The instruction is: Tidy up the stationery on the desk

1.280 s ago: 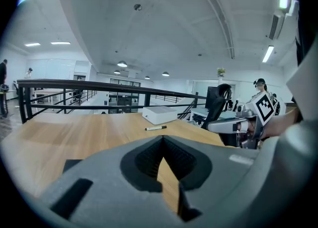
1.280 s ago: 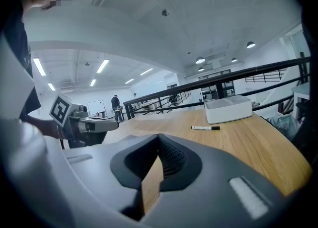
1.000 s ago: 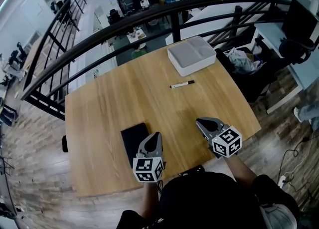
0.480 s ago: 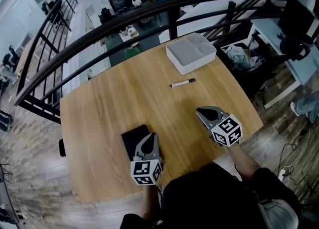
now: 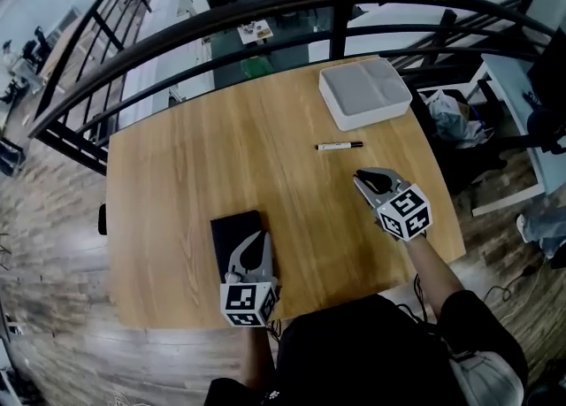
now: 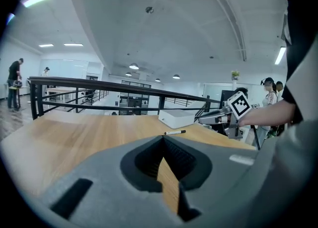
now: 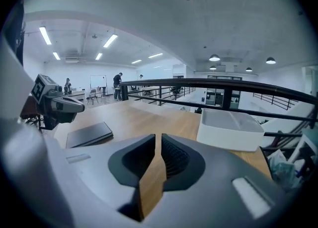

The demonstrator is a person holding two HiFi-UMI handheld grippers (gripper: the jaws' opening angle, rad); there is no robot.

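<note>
Desk, as it stands from where I watch:

1. Shallow white rectangular plastic tray point(image 5: 364, 93), sitting on the pale wooden table point(image 5: 177, 174) at the edge by the black metal railing point(image 5: 265, 19). It looks empty. Every place below is taken from it.
2. Slim white marker pen with a black cap point(image 5: 340, 145), lying flat just on the person's side of the tray, close to it but not touching. Not held.
3. Flat black rectangular notebook point(image 5: 234, 229), well apart from the tray, over toward the person's left. It lies closed on the wood.
4. Right gripper point(image 5: 364, 180), on the person's side of the tray, tips aimed at the pen and near it.
   - Change: it has travelled toward the tray over the last second, and the gap to the pen is much smaller.
   - Change: its jaws have just been opening and now stand slightly parted, with only bare table showing through the slit.
5. Left gripper point(image 5: 259, 236), far from the tray, hanging over the notebook's near end. Its jaws are clenched together on nothing, and it has barely shifted.

Reading: the pen seems to be the first piece to go. The approach is nearly finished, but the jaws probably need to spread further before they can straddle the barrel
</note>
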